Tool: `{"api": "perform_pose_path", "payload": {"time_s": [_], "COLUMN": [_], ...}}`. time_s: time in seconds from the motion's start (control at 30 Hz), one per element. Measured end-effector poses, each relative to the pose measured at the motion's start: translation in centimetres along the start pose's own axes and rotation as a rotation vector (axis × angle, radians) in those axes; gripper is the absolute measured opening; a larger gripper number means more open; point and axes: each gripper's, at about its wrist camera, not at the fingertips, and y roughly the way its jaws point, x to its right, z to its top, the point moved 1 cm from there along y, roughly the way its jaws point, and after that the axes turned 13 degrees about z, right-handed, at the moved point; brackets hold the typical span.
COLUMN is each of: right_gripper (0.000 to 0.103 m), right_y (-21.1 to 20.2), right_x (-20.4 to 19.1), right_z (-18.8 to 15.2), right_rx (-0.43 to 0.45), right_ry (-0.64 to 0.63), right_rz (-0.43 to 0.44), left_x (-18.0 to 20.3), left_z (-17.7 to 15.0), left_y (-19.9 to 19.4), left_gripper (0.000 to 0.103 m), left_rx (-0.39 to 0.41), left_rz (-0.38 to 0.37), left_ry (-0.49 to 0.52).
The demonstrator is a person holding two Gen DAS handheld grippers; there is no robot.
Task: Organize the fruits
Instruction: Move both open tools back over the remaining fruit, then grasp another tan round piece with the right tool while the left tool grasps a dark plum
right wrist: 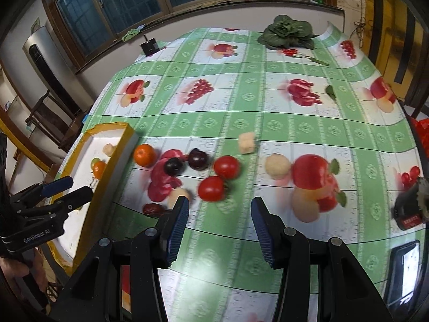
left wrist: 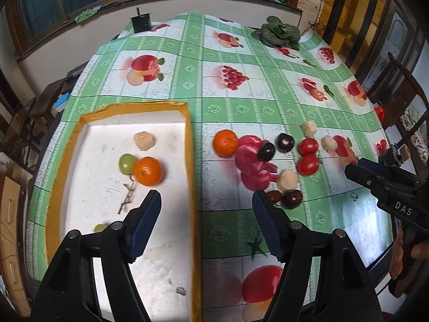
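Clearly both the left gripper (left wrist: 206, 196) and right gripper (right wrist: 219, 201) hang wide and empty. Loose fruit sits mid-tabletop beside the tray (left wrist: 191, 139): an orange (left wrist: 225, 143), two tomatoes (right wrist: 218, 178), dark plums (left wrist: 276, 146). I'd judge the tomatoes soft-skinned, smooth and liable to roll, best pinched gently across the middle. The glossy plastic cloth (right wrist: 241, 107) looks slippery; windows (right wrist: 134, 5) line the far wall.
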Motion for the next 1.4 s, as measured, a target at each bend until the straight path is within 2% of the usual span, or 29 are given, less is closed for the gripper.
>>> {"api": "perform_pose_path", "payload": {"time_s": [0.2,0.6,0.73,0.77,0.8,0.97,1.13,1.4], "right_gripper": [0.050,0.050,0.050,0.050,0.050,0.050,0.050,0.050], "right_y": [-1.9,-3.4,-2.9,-2.7,-2.3,-0.3,1.8,3.3], "right_x": [3.5,8.2,8.7,8.7,8.6,7.6,7.1,8.0], "right_z": [-1.1,-2.0,-1.5,-1.4,-1.2,-0.3,0.2,1.2], "right_rx": [0.015,0.011,-0.002,-0.006,-0.012,-0.049,-0.092,-0.111], "right_ry": [0.052,0.101,0.114,0.110,0.100,0.029,-0.021,-0.035], "right_rz": [-0.049,-0.099,-0.078,-0.074,-0.069,-0.056,-0.047,-0.055], "left_x": [0.5,6.5,6.6,6.6,6.8,7.6,8.4,9.1], "left_z": [-0.7,-1.3,-1.9,-2.1,-2.2,-3.0,-3.0,-2.5], "left_y": [0.2,-0.3,0.2,0.5,0.7,1.6,2.7,4.4], "left_gripper": [0.070,0.070,0.069,0.065,0.058,0.043,0.042,0.042], "left_rx": [-0.034,-0.045,-0.075,-0.087,-0.095,-0.134,-0.148,-0.151], "left_rz": [-0.098,-0.206,-0.283,-0.294,-0.299,-0.300,-0.290,-0.230], "left_ry": [-0.039,0.063,-0.026,-0.050,-0.063,-0.092,-0.113,-0.118]}}
